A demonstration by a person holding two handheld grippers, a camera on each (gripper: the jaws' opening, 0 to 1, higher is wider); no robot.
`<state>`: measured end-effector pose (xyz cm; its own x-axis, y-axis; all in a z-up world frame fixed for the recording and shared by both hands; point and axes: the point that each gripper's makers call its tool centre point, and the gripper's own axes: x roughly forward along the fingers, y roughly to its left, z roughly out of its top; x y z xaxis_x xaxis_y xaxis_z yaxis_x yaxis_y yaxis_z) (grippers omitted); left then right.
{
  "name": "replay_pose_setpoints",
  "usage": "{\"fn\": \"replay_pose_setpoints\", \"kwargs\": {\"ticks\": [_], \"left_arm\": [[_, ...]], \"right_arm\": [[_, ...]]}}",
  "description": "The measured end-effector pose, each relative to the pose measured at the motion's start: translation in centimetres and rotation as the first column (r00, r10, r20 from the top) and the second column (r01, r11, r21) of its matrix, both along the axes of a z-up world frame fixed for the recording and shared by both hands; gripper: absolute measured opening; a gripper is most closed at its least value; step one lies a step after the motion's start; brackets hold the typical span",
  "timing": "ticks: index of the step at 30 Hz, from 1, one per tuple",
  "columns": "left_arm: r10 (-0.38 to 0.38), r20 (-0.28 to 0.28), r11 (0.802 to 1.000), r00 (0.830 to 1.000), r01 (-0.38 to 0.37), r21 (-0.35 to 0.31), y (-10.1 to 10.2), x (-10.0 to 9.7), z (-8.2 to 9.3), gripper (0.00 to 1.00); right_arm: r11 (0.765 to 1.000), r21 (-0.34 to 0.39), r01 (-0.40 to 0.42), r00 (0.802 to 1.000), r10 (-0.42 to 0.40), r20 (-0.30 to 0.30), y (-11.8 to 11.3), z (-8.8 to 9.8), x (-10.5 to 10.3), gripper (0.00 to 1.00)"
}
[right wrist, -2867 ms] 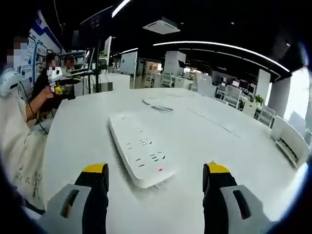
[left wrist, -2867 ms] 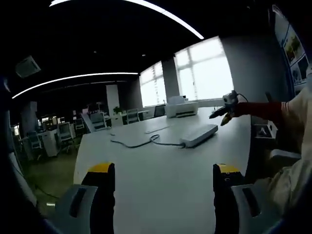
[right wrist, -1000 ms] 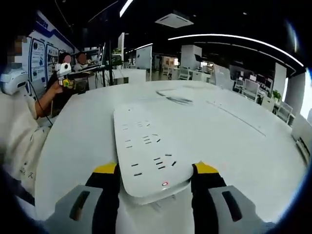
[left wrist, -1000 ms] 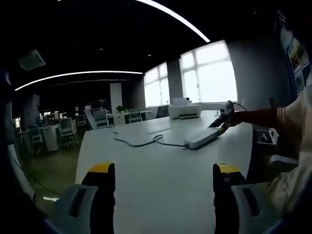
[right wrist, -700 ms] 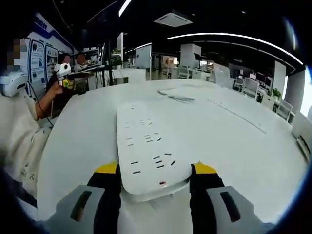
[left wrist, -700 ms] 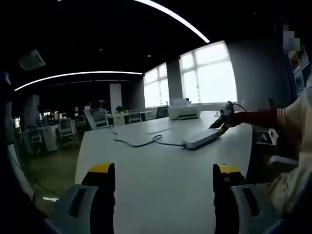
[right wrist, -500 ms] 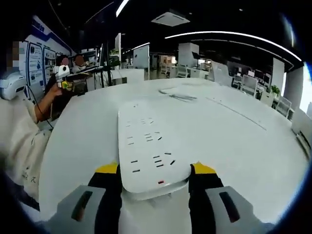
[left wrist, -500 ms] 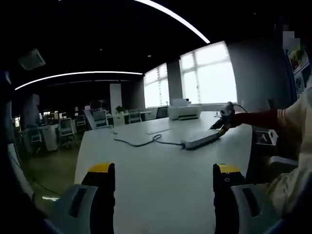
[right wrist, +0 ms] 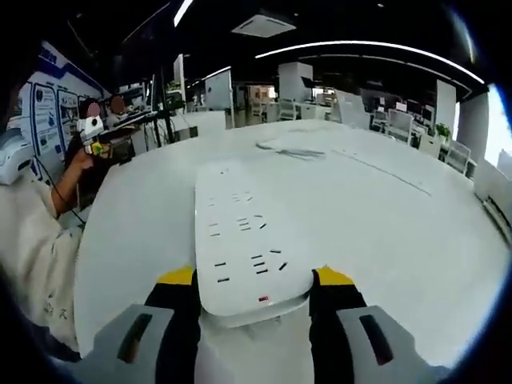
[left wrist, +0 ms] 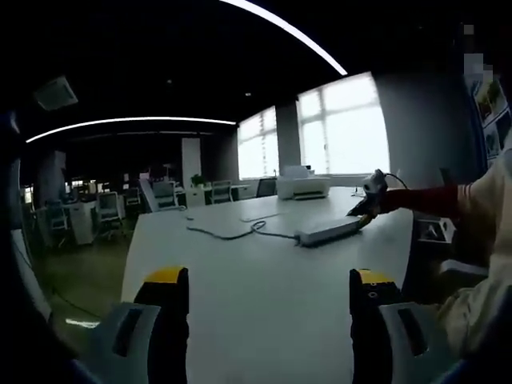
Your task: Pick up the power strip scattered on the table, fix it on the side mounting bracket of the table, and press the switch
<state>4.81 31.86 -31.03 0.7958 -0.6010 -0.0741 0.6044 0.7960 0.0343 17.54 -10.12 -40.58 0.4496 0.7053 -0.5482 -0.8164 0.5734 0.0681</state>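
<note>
Power strip (right wrist: 244, 240) sits squeezed between my right gripper (right wrist: 254, 282) fingers, its long body pointing straight away from them, while my left gripper (left wrist: 260, 280) fingers stay apart, far off.

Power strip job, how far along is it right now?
Done: the right tongs are shut on the near end of the power strip, whose far end looks raised off the table. In hand: carrying it. The left tongs hang open. Left: fixing it on the side bracket and pressing the switch.
</note>
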Motion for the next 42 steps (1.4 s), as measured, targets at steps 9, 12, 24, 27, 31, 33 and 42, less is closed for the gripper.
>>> {"fn": "replay_pose_setpoints", "kwargs": {"ticks": [9,12,24,27,31,33,42], "left_arm": [[-0.009,0.007,1.000,1.000,0.009,-0.025,-0.2,-0.2,0.7,0.86],[-0.009,0.012,1.000,1.000,0.009,-0.029,-0.4,-0.3,1.1,0.86],[-0.049,-0.002,0.996,0.999,0.049,-0.078,-2.3,-0.4,1.2,0.86],[-0.056,-0.002,0.995,0.998,0.055,-0.086,-2.7,-0.3,1.4,0.86],[-0.059,-0.001,0.994,0.998,0.059,-0.090,-3.2,-0.1,1.7,0.86],[-0.059,-0.009,0.993,0.998,0.058,-0.106,-3.4,0.1,1.9,0.86],[-0.090,-0.117,0.949,0.989,0.050,-0.311,-4.9,1.7,3.1,0.89]], "right_arm": [[0.998,0.008,0.063,0.995,-0.062,-0.074,0.6,0.0,-0.7,0.49],[0.996,0.018,0.085,0.991,-0.083,-0.109,0.8,0.0,-0.8,0.49],[0.981,0.031,0.193,0.951,-0.180,-0.251,1.6,0.2,-1.7,0.49],[0.974,0.051,0.222,0.938,-0.199,-0.282,1.8,0.4,-1.8,0.49],[0.964,0.076,0.255,0.924,-0.219,-0.313,2.1,0.5,-2.1,0.49],[0.960,0.086,0.267,0.917,-0.226,-0.327,2.4,0.6,-2.3,0.49],[0.942,0.113,0.317,0.890,-0.254,-0.379,4.5,0.9,-4.1,0.49]]}}
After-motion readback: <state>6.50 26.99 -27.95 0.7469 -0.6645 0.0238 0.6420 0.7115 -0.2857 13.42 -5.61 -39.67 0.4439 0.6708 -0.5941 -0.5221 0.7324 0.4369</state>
